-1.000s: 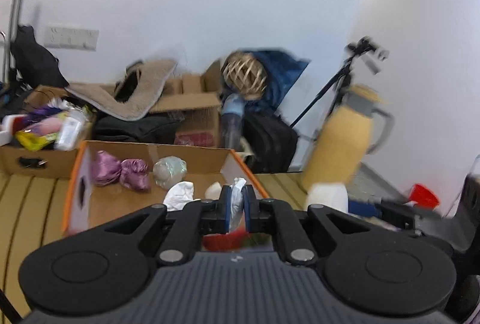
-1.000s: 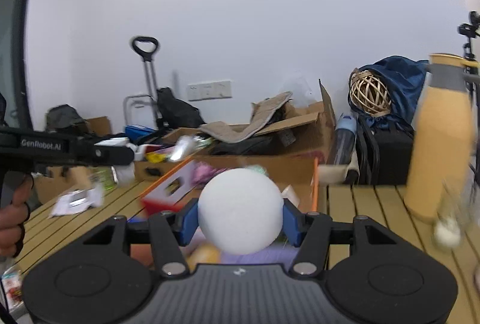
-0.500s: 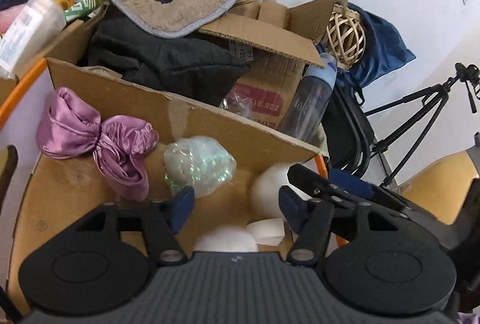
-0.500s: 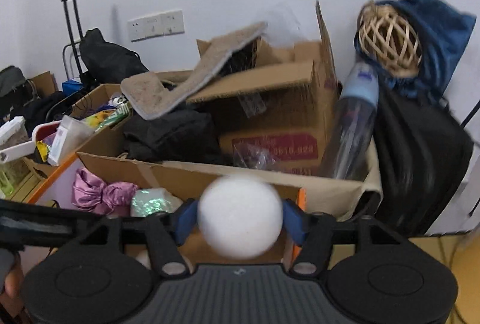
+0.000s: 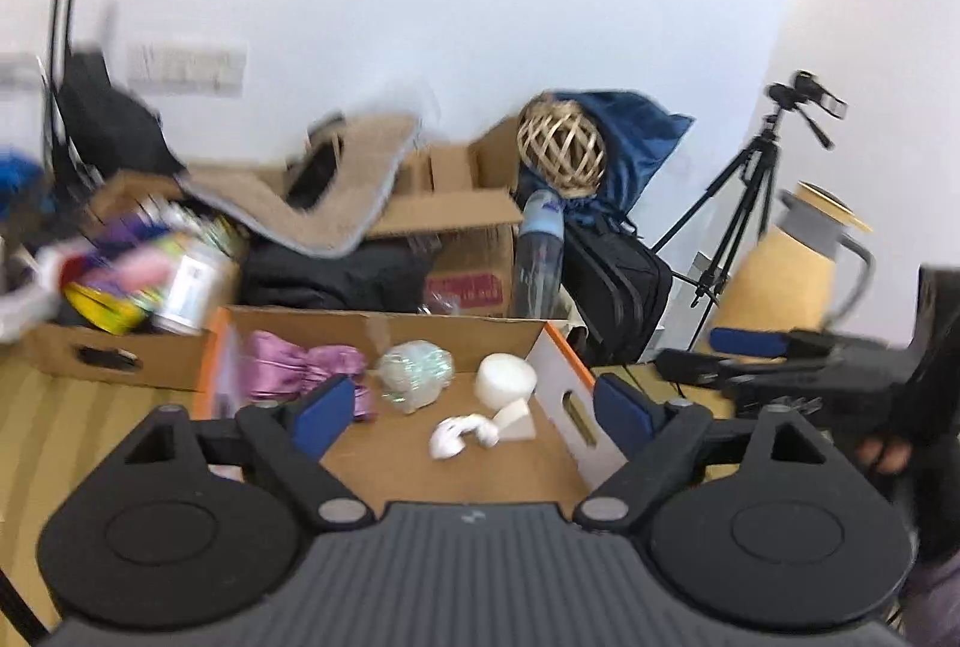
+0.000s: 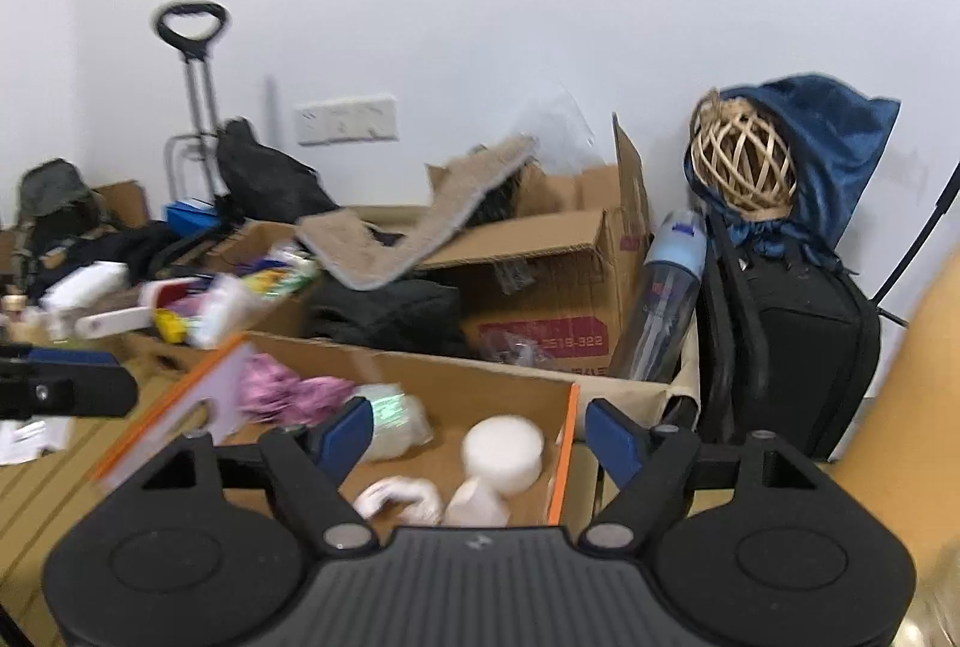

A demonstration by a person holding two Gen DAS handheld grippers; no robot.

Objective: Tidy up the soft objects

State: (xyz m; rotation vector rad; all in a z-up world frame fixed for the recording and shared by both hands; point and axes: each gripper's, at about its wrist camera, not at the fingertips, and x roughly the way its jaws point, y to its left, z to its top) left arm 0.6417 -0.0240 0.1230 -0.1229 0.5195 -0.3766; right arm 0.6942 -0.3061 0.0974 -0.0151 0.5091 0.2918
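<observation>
An orange-edged cardboard box (image 5: 390, 326) on the slatted table holds a purple satin cloth (image 5: 300, 365), a shiny wrapped bundle (image 5: 414, 371), a white foam ball (image 5: 507, 377) and small white pieces (image 5: 462, 434). My left gripper (image 5: 474, 410) hangs just before the box, its jaws opening wide with nothing between them. My right gripper (image 6: 480, 434) hovers over the box's right end, jaws opening too. The white ball (image 6: 504, 452) lies blurred in the box (image 6: 420, 365) below, clear of the pads.
Behind the box stand cluttered cartons, a black bag, a water bottle (image 6: 666, 293) and a wicker ball (image 6: 744, 167). A tan jug (image 5: 786, 275) and a tripod (image 5: 738, 203) stand to the right. Bare table slats (image 5: 90, 419) lie to the left.
The right gripper carried the white ball over the box and let it go; it now lies inside. The left gripper opened, dropped its white piece into the box and drew back.
</observation>
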